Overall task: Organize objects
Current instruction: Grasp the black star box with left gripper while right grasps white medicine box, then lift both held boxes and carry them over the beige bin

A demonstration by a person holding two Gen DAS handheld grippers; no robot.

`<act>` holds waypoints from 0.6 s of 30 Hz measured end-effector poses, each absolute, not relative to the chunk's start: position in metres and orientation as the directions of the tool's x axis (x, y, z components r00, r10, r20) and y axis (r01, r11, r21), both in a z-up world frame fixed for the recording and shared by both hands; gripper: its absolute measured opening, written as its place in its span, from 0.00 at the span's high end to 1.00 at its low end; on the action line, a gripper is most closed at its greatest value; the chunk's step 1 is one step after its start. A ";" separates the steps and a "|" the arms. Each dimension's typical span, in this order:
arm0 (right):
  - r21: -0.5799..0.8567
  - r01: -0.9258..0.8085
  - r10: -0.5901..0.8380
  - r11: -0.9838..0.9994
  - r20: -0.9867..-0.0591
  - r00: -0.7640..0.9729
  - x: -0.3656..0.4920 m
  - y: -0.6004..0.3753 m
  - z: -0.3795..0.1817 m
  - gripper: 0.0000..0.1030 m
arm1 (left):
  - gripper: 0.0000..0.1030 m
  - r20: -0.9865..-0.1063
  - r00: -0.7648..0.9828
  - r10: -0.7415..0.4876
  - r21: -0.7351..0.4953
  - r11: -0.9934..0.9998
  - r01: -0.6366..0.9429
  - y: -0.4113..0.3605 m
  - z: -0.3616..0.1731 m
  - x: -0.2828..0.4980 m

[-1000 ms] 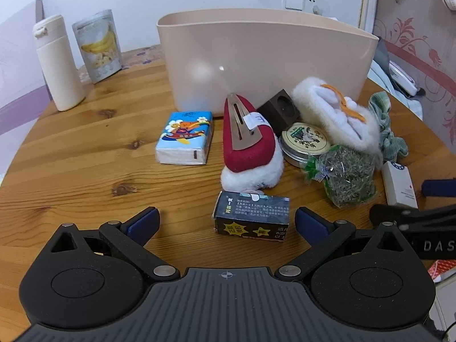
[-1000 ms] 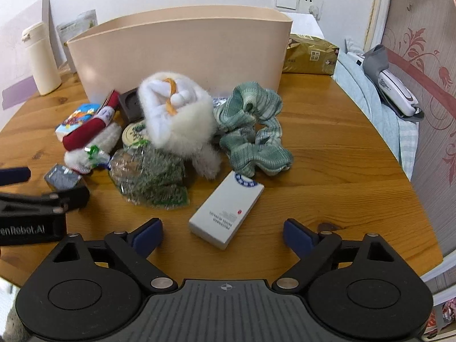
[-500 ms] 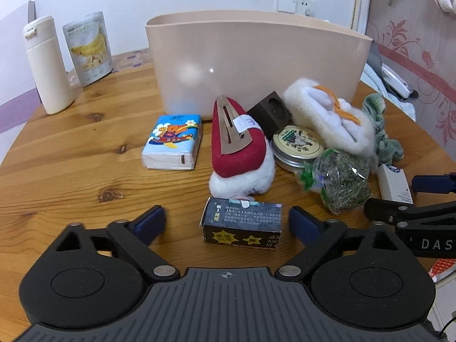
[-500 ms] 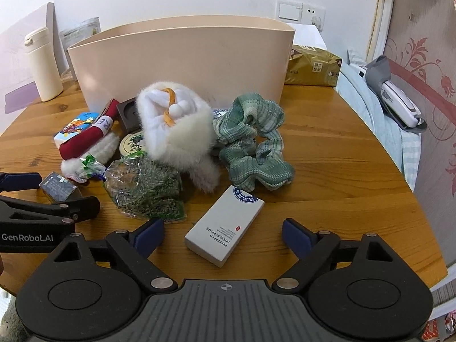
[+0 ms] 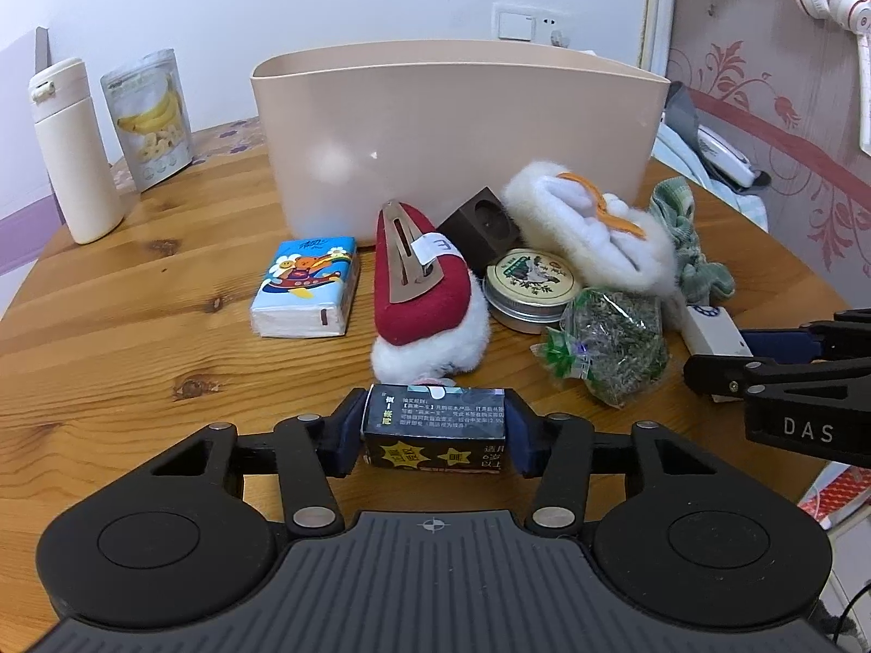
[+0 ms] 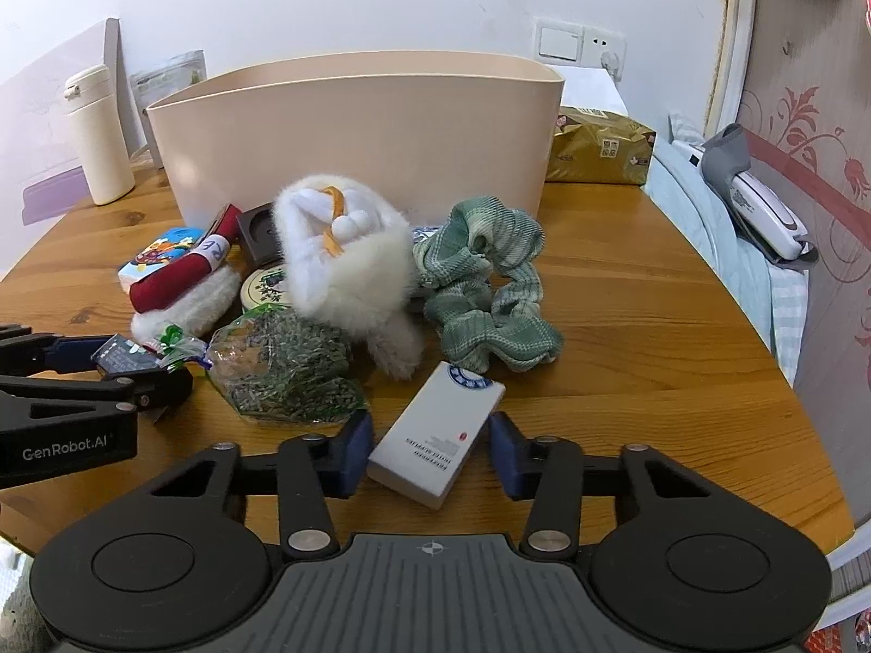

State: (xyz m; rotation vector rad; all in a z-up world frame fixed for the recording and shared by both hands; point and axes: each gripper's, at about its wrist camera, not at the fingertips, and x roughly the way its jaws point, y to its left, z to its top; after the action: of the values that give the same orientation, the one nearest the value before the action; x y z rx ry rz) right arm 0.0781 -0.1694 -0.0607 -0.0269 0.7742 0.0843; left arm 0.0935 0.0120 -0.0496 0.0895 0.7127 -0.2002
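Between my left jaws, the small dark box [image 5: 435,435] is clamped: both blue pads press its short ends, and it sits at tabletop level. My left gripper [image 5: 434,438] is thus closed on that box. Between my right jaws lies the white rectangular box [image 6: 435,449]; the pads flank its near end closely, but I cannot tell whether they touch it. My right gripper [image 6: 433,449] is narrowed around the white box, which lies flat on the wooden tabletop [image 6: 653,359].

Just beyond the dark box lies the red felt hair clip with white fur trim [image 5: 422,294]. To its left lies the tissue pack with a cartoon print [image 5: 307,294], apart from the clip. To the right of the clip sits the round tin [image 5: 525,288], with the dark brown block [image 5: 482,223] behind it. The clear bag of dried herbs [image 5: 609,351] lies in front of the tin. The fluffy white item with an orange strap [image 6: 340,250] rests over the tin's far side, and the green plaid scrunchie [image 6: 484,294] lies just to its right.

Behind the cluster stands the beige bin [image 5: 457,130], upright, near the wall. Well to the left stand the cream bottle [image 5: 71,147] and the banana chip pouch [image 5: 152,114]. A gold package [image 6: 601,152] lies to the right of the bin.
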 end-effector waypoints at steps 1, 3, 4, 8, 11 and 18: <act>0.007 -0.088 0.068 0.996 -0.699 0.712 0.078 -0.169 -0.060 0.63 | 0.50 -0.659 0.737 -0.150 0.013 0.977 0.211 0.012 -0.049 0.093; 0.010 -0.089 0.071 0.996 -0.699 0.712 0.077 -0.170 -0.060 0.68 | 0.50 -0.664 0.734 -0.145 0.010 0.979 0.203 0.013 -0.049 0.092; 0.013 -0.088 0.072 0.996 -0.699 0.711 0.076 -0.170 -0.060 0.70 | 0.50 -0.665 0.733 -0.143 0.009 0.980 0.199 0.014 -0.049 0.091; 0.021 -0.083 0.074 0.996 -0.701 0.709 0.074 -0.174 -0.060 0.72 | 0.50 -0.674 0.724 -0.146 -0.010 0.982 0.189 0.017 -0.046 0.088; 0.033 -0.090 0.087 0.995 -0.701 0.707 0.072 -0.177 -0.059 0.72 | 0.50 -0.669 0.730 -0.137 -0.004 0.983 0.181 0.018 -0.040 0.084; 0.056 -0.096 0.109 0.994 -0.666 0.738 0.066 -0.180 -0.041 0.72 | 0.50 -0.633 0.764 -0.123 0.001 0.987 0.160 0.023 -0.015 0.077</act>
State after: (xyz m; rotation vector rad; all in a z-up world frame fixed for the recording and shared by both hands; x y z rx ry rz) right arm 0.0657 -0.1801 -0.0413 0.0187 0.7324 0.1127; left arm 0.0775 0.0230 -0.0149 0.0559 0.6844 -0.1539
